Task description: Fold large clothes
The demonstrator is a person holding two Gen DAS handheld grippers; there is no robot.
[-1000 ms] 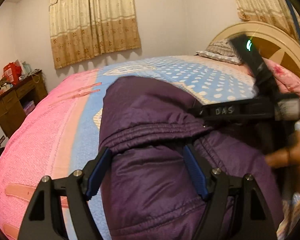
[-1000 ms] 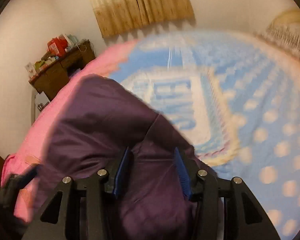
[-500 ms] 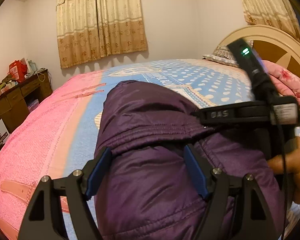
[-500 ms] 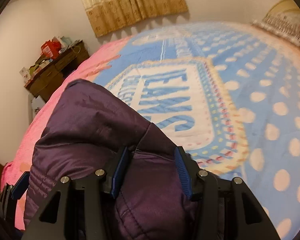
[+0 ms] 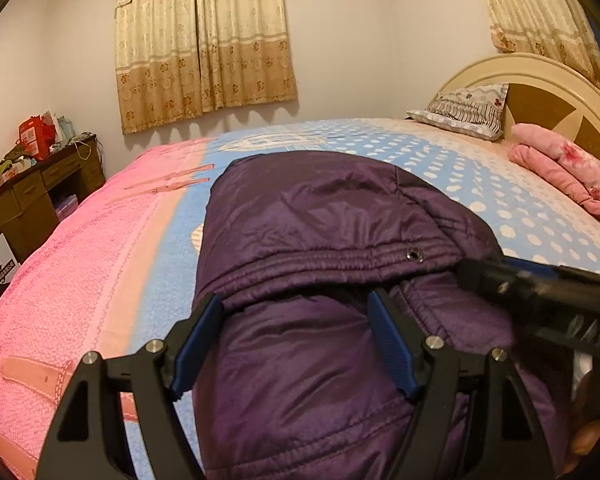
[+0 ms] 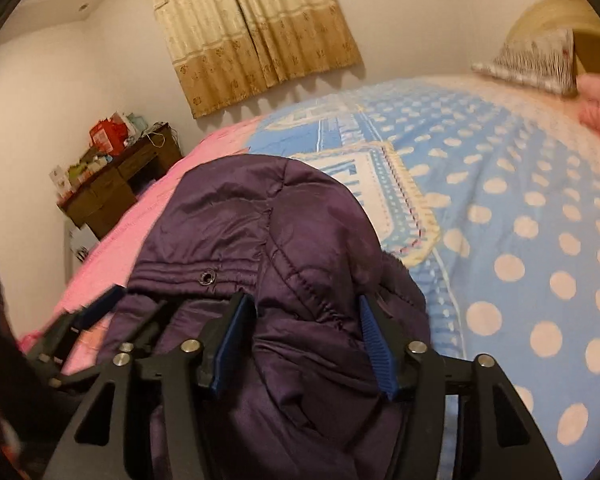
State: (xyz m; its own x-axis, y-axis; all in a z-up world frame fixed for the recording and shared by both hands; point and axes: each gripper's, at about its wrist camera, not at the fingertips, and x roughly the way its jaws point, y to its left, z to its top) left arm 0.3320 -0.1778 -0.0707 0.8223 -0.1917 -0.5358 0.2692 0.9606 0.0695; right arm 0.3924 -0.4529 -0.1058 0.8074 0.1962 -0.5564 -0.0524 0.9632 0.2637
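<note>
Jacket: a purple padded jacket (image 5: 324, 240) lay bunched on the bed (image 5: 100, 248), on the blue part of the cover beside the pink strip, with its hood end toward the far side.
Jacket detail: a ribbed band with a metal snap (image 5: 412, 256) ran across it just beyond the near folds.
Left claw: the left claw (image 5: 296, 344) stood wide, its blue pads (image 5: 388, 340) set on either side of a hump of purple cloth; the cloth lay between them, and neither pad pressed on it.
Right claw: the right claw (image 6: 306, 344) had its jaws opening, with a thick fold of the jacket (image 6: 300, 248) between the blue pads (image 6: 374, 340) (the fabric bulged up past both pads, but was not pinched).
Claws together: in the left wrist view the right tool's dark body (image 5: 540, 300) crossed the near right of the jacket, blurred; in the right wrist view the left claw (image 6: 100, 308) showed at the near left edge of the cloth.
Hand: part of a hand (image 5: 588, 436) showed at the near right edge.
Bed head: a patterned pillow (image 5: 464, 110) and a folded pink quilt (image 5: 564, 176) sat at the far right by the headboard (image 5: 540, 80).
Room: a cluttered brown counter (image 5: 32, 196) stood at the far left, under tan curtains (image 5: 204, 40).
</note>
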